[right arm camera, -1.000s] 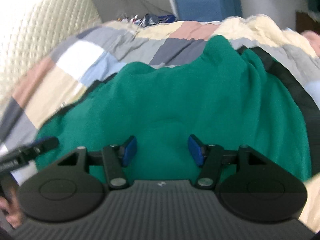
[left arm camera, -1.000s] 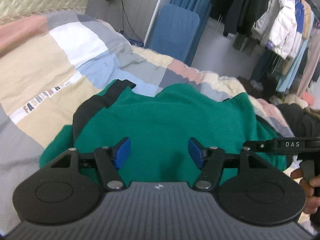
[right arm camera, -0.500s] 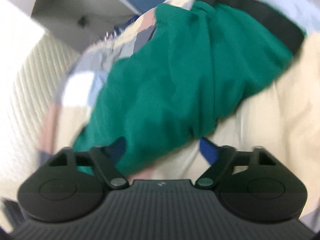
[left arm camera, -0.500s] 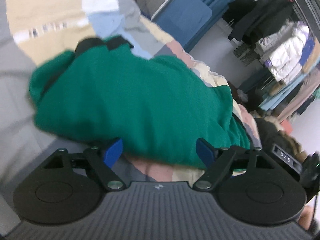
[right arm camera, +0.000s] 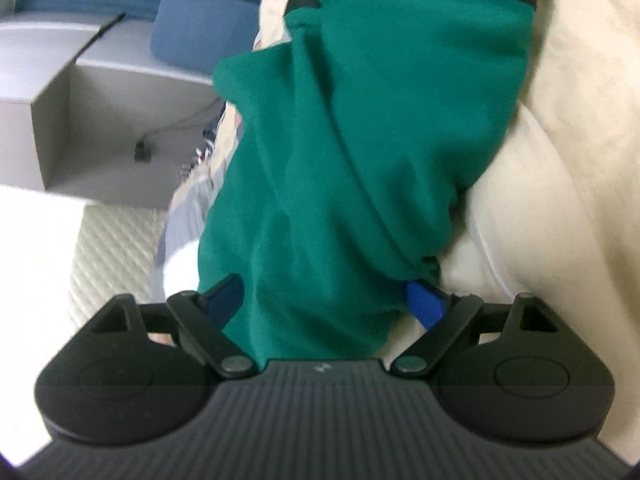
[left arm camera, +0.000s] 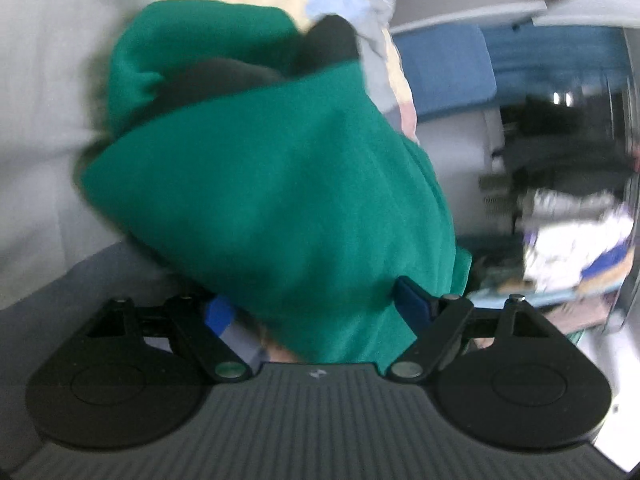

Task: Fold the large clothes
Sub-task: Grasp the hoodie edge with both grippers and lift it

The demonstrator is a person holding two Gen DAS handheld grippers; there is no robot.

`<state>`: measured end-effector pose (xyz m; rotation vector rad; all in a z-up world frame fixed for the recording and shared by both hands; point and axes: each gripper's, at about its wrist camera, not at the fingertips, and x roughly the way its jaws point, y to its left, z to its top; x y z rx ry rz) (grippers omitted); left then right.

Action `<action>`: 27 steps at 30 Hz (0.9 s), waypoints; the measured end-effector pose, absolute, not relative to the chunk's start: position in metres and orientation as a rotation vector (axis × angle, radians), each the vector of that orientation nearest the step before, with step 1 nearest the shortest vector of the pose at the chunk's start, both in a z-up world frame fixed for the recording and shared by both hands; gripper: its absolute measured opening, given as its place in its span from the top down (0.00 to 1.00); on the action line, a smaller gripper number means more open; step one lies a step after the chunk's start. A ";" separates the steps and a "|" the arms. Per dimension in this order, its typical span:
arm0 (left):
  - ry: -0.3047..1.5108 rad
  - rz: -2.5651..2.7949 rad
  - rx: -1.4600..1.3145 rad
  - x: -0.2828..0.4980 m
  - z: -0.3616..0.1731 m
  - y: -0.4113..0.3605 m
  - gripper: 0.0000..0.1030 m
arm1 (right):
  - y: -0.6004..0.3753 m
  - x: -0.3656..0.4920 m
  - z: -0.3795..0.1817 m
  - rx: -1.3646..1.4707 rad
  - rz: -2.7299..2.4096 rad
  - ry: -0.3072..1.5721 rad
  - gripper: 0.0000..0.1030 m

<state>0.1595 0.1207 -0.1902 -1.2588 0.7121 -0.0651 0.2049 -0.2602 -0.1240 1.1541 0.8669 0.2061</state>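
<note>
A green garment [left arm camera: 280, 180] with black trim [left arm camera: 332, 44] lies folded in a thick bundle on the patchwork quilt [left arm camera: 40, 120]. My left gripper [left arm camera: 316, 308] is rolled sideways and open, its blue pads [left arm camera: 412, 304] standing wide on either side of the bundle's near edge. In the right wrist view the same green garment [right arm camera: 360, 120] fills the middle, lying on the cream quilt [right arm camera: 560, 160]. My right gripper [right arm camera: 324, 300] is also rolled; its jaws are opening, with the garment's near edge between the blue pads [right arm camera: 426, 304]. Both views are blurred.
A blue chair [left arm camera: 444, 68] stands beyond the bed, also seen as the blue chair [right arm camera: 200, 28]. Hanging clothes [left arm camera: 568, 200] crowd one side. A grey wall with a socket [right arm camera: 140, 152] and a quilted headboard [right arm camera: 112, 248] border the bed.
Both grippers have rolled sideways and come down from above the garment to its near edge. Their jaws have widened, and the folded edge now lies between the pads.
</note>
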 end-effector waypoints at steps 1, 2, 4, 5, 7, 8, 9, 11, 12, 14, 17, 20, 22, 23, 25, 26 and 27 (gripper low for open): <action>0.708 -0.068 -1.256 0.162 -0.192 0.120 0.17 | -0.261 0.205 -0.125 1.165 0.198 0.867 0.14; 0.704 -0.063 -1.253 0.164 -0.193 0.120 0.17 | -0.261 0.206 -0.125 1.169 0.195 0.872 0.14; 0.686 -0.055 -1.266 0.164 -0.193 0.117 0.17 | -0.265 0.200 -0.124 1.178 0.180 0.871 0.15; 0.683 -0.054 -1.266 0.164 -0.193 0.116 0.17 | -0.268 0.196 -0.123 1.193 0.163 0.863 0.15; 0.671 -0.051 -1.272 0.163 -0.194 0.114 0.17 | -0.277 0.190 -0.121 1.224 0.138 0.845 0.15; 0.664 -0.050 -1.283 0.161 -0.195 0.114 0.18 | -0.281 0.188 -0.119 1.239 0.130 0.831 0.15; 0.657 -0.049 -1.298 0.159 -0.195 0.115 0.18 | -0.284 0.187 -0.119 1.255 0.118 0.820 0.15; 0.651 -0.054 -1.324 0.154 -0.198 0.117 0.18 | -0.290 0.182 -0.113 1.276 0.084 0.800 0.14; 0.651 -0.055 -1.334 0.154 -0.199 0.118 0.18 | -0.292 0.179 -0.108 1.262 0.060 0.782 0.14; 0.638 -0.051 -1.346 0.151 -0.203 0.120 0.18 | -0.294 0.178 -0.098 1.192 0.007 0.734 0.13; 0.626 -0.042 -1.318 0.153 -0.201 0.118 0.18 | -0.300 0.189 -0.112 1.240 0.013 0.774 0.14; 0.615 -0.040 -1.285 0.159 -0.200 0.118 0.21 | -0.291 0.210 -0.123 1.222 0.062 0.828 0.12; 0.614 -0.036 -1.267 0.159 -0.201 0.120 0.27 | -0.284 0.221 -0.119 1.136 0.075 0.832 0.12; 0.612 -0.031 -1.252 0.159 -0.200 0.120 0.32 | -0.281 0.227 -0.118 1.100 0.085 0.841 0.14; 0.598 -0.030 -1.218 0.160 -0.197 0.122 0.43 | -0.276 0.233 -0.116 1.032 0.084 0.848 0.29; 0.587 -0.033 -1.197 0.159 -0.193 0.121 0.51 | -0.275 0.233 -0.114 1.001 0.084 0.849 0.45; 0.576 -0.037 -1.173 0.157 -0.190 0.119 0.55 | -0.277 0.232 -0.112 0.979 0.089 0.850 0.50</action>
